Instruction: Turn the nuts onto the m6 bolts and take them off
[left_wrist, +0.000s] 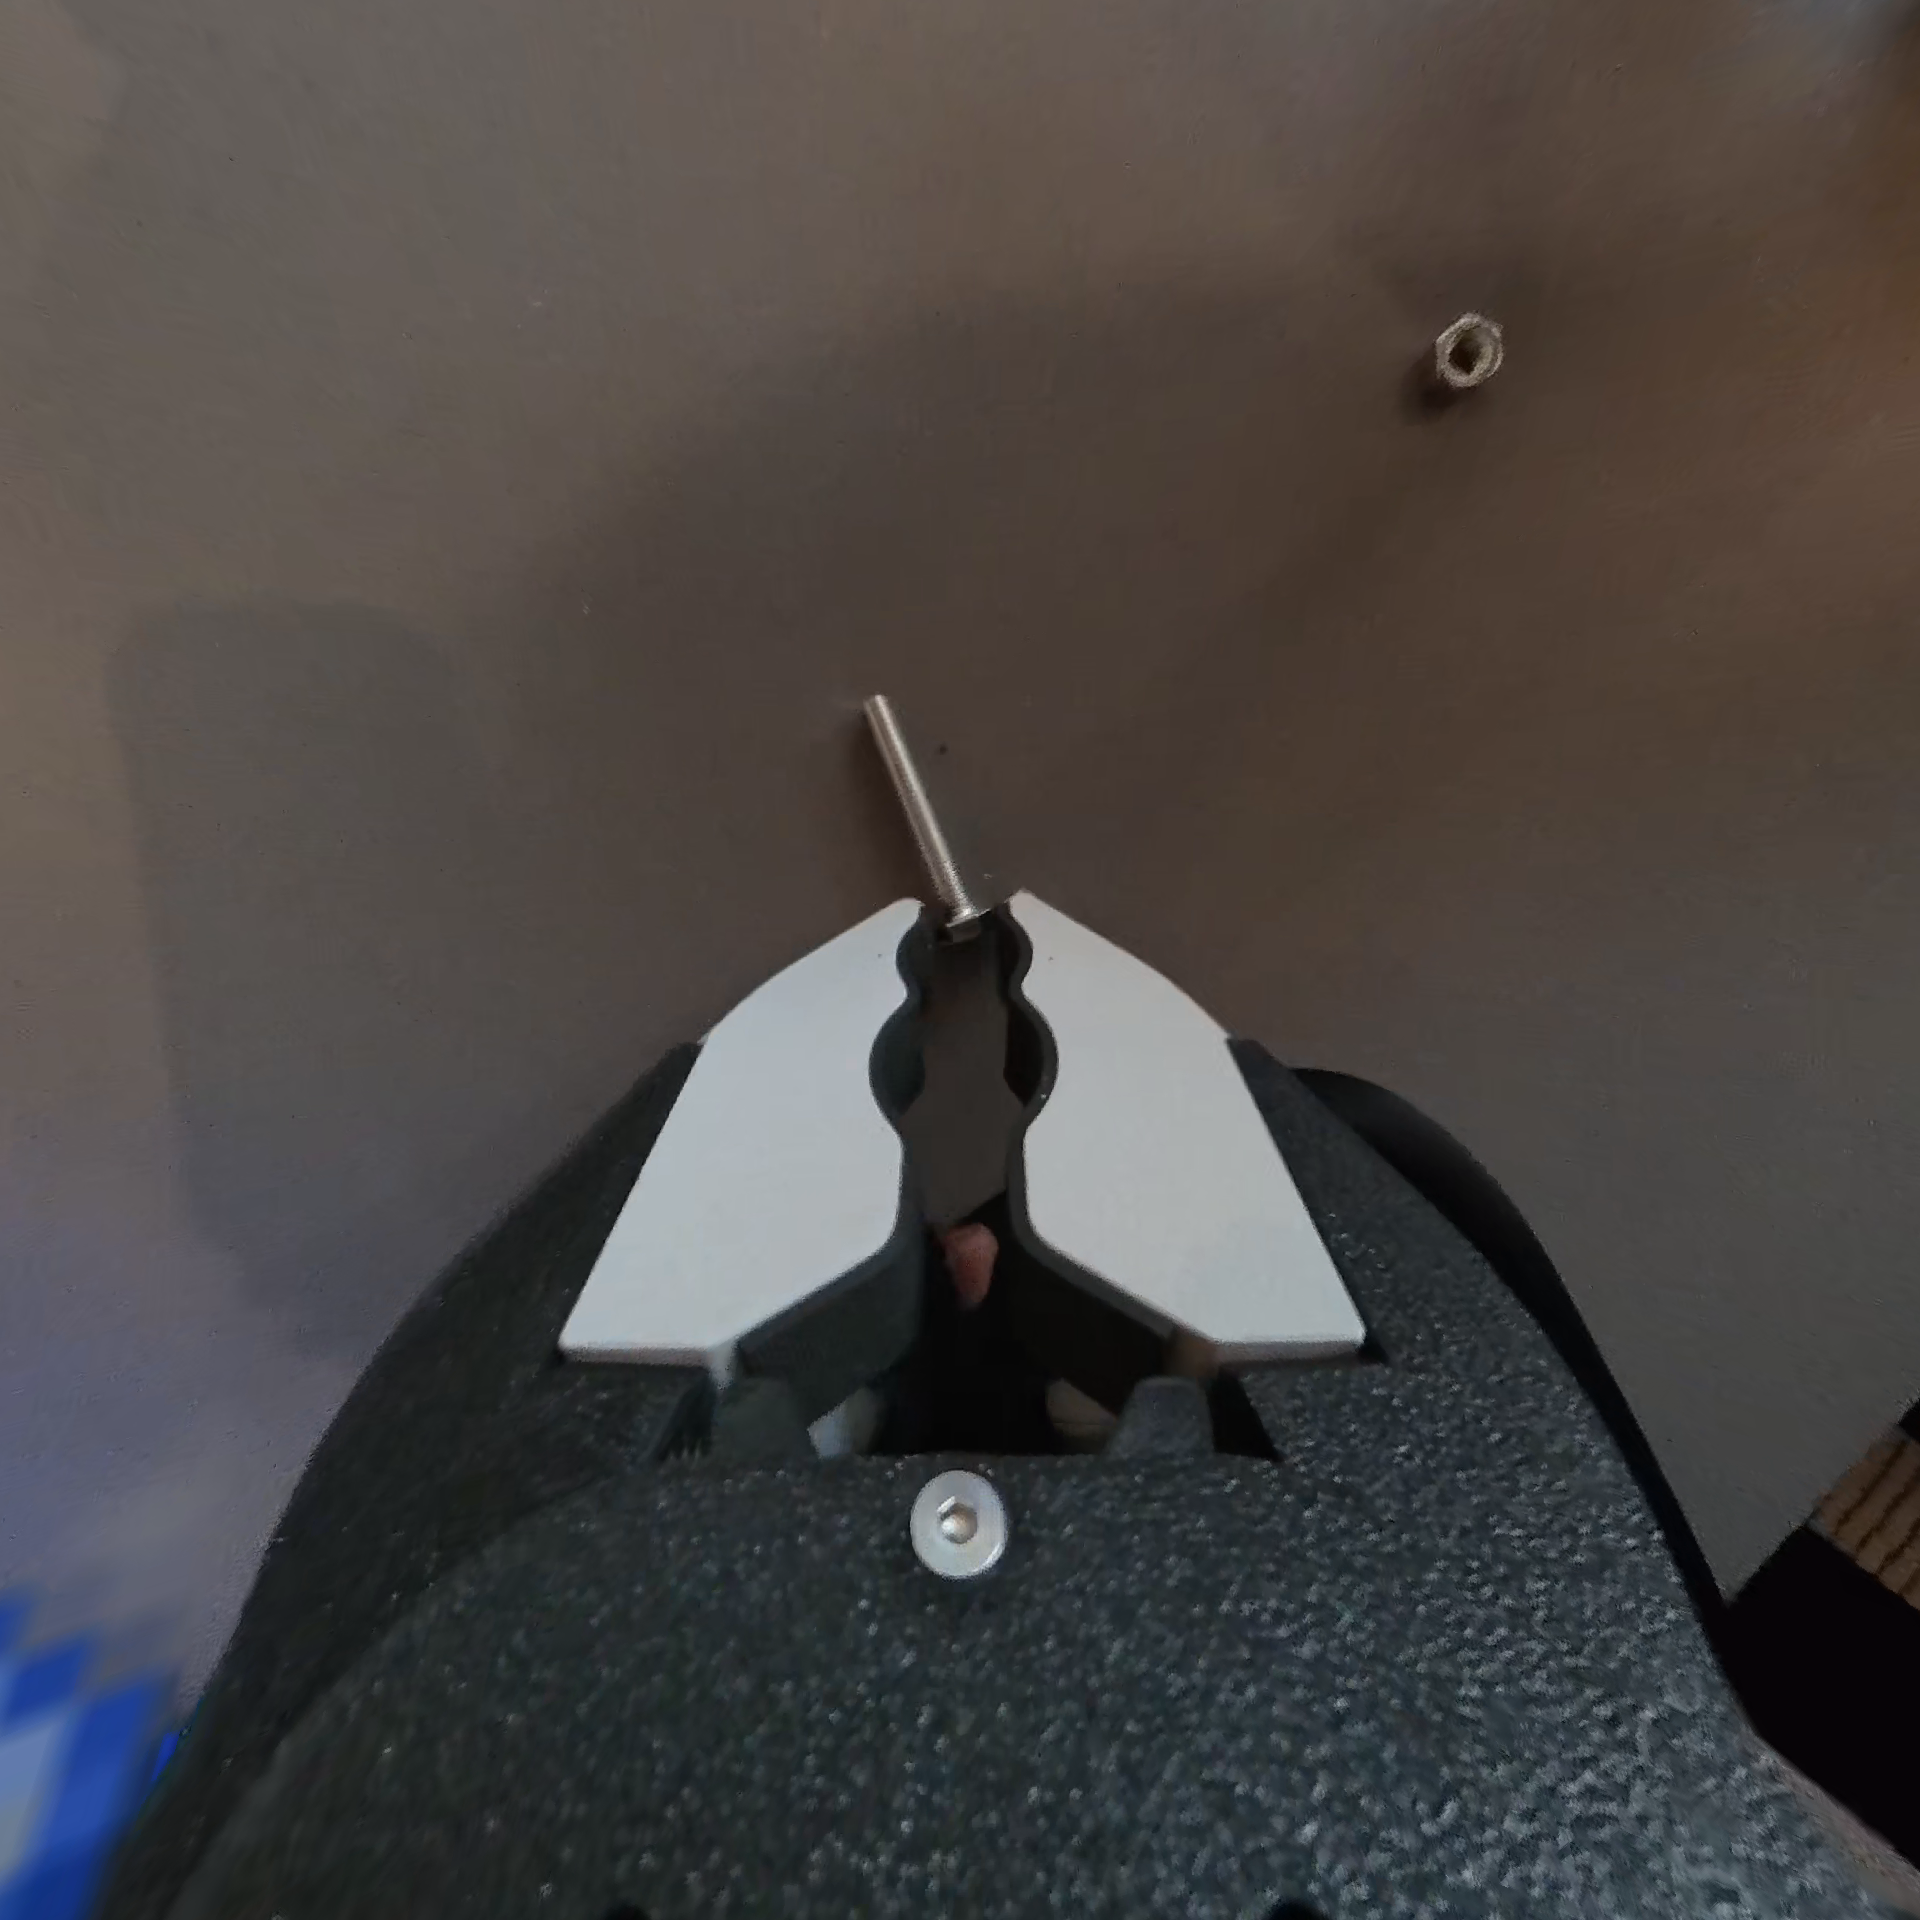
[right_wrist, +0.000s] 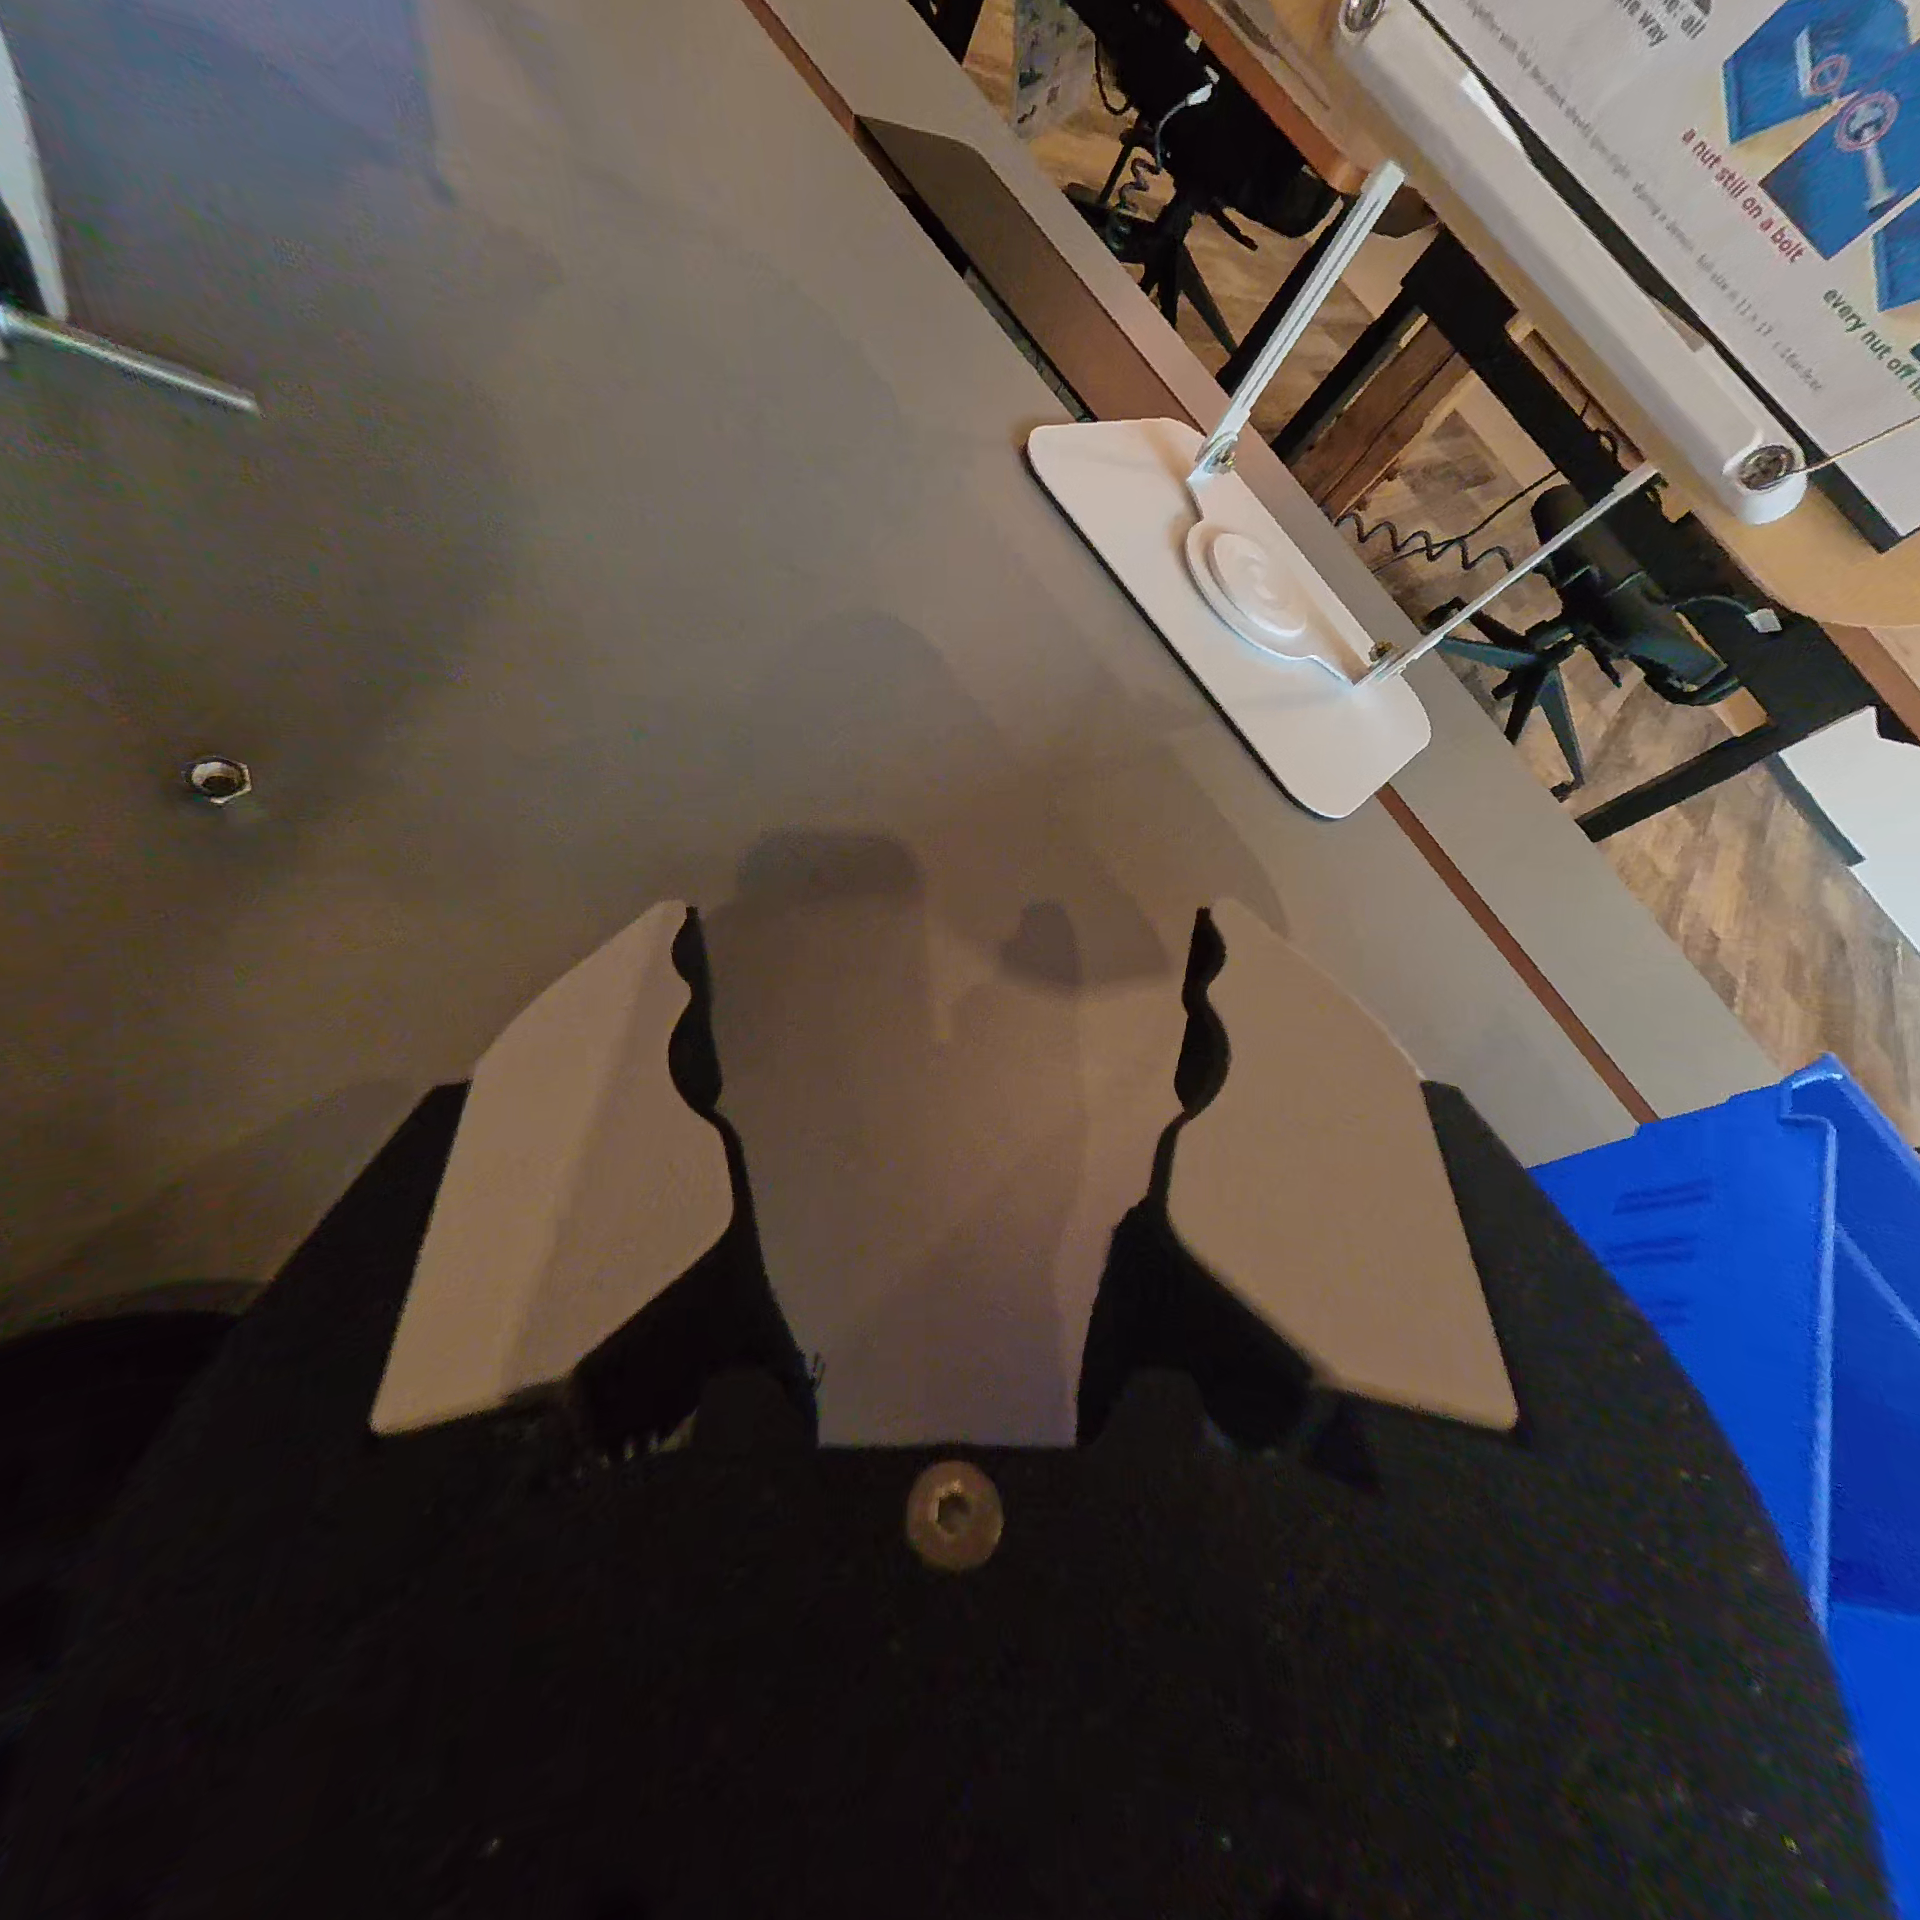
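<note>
The left tongs (left_wrist: 964, 920) are nearly closed and grip a silver bolt (left_wrist: 920, 810) by its head, right at the fingertips; the shaft points forward and slightly left, away from the tongs, over the grey bench (left_wrist: 520, 416). A loose nut (left_wrist: 1468, 361) lies on the bench far ahead to the right, well apart from the bolt. The right tongs (right_wrist: 945, 956) are wide open and empty, tilted above the bare bench, with the same nut (right_wrist: 216, 777) far to their left. A blue bin (right_wrist: 1714, 1351) stands at the right.
</note>
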